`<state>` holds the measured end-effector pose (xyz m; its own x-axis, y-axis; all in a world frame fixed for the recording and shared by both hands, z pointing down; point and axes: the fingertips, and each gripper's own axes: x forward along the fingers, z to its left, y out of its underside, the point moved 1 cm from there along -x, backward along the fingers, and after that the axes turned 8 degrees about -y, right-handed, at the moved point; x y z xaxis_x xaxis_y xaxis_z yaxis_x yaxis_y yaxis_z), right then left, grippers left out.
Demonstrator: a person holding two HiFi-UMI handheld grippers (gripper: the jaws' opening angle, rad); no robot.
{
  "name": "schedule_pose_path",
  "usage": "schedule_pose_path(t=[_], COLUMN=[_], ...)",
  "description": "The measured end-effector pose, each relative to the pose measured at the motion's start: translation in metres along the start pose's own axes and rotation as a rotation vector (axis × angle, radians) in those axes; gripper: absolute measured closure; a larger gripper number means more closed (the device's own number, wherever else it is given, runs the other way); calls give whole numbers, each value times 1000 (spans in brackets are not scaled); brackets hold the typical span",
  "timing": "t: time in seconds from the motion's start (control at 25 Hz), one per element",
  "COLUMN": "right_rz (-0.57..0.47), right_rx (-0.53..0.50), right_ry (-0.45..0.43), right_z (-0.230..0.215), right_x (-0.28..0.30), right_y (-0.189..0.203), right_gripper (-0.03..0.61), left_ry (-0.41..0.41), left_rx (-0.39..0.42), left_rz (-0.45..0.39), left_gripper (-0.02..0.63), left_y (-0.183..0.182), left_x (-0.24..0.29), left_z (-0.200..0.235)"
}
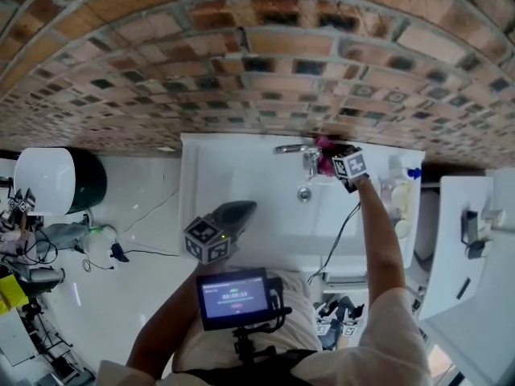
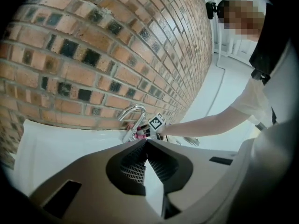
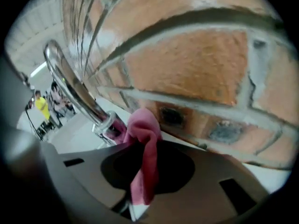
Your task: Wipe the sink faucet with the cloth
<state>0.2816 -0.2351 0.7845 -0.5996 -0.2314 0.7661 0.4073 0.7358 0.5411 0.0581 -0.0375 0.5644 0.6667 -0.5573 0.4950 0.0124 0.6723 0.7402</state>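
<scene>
A chrome faucet (image 1: 308, 161) with a curved spout (image 3: 70, 80) stands at the back of the white sink (image 1: 241, 167), against the brick wall. My right gripper (image 3: 140, 143) is shut on a pink cloth (image 3: 145, 157), which hangs between its jaws and touches the faucet's base (image 3: 110, 127). In the head view the right gripper (image 1: 334, 167) sits just right of the faucet with the pink cloth (image 1: 325, 145) bunched by it. My left gripper (image 1: 233, 213) hovers over the sink's front, shut and holding nothing; it faces the faucet (image 2: 133, 120).
Bottles (image 1: 400, 195) stand on the sink's right ledge. A drain (image 1: 304, 193) lies below the faucet. A white bin (image 1: 48, 179) and cables lie on the floor at left. A second white sink (image 1: 471, 248) is at right. People stand far off in the right gripper view.
</scene>
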Motion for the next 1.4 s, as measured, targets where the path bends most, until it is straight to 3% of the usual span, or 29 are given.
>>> schedule_pose_path(t=[0.16, 0.44, 0.56, 0.76, 1.0, 1.2, 1.4], right_rz=[78, -33, -116, -218, -344, -351, -326], right_rx=[-134, -407, -462, -470, -441, -439, -397], right_ry=[16, 7, 4, 24, -50, -6, -18], right_z=[5, 36, 62, 94, 146, 164, 186], right_x=[11, -30, -55, -99, -139, -131, -122], right_y=[0, -23, -48, -80, -118, -135, -154], right_gripper=[512, 514, 514, 514, 514, 514, 514], left_ry=[-2, -6, 0, 16, 31, 38, 34], left_rx=[-23, -28, -30, -23, -13, -5, -5], left_rz=[-26, -51, -56, -65, -62, -55, -58], left_gripper=[614, 614, 614, 614, 614, 614, 614], left_y=[-7, -8, -4, -7, -9, -8, -12], left_x=[-4, -18, -20, -23, -26, -32, -39], left_z=[-4, -1, 1, -1, 1, 3, 12])
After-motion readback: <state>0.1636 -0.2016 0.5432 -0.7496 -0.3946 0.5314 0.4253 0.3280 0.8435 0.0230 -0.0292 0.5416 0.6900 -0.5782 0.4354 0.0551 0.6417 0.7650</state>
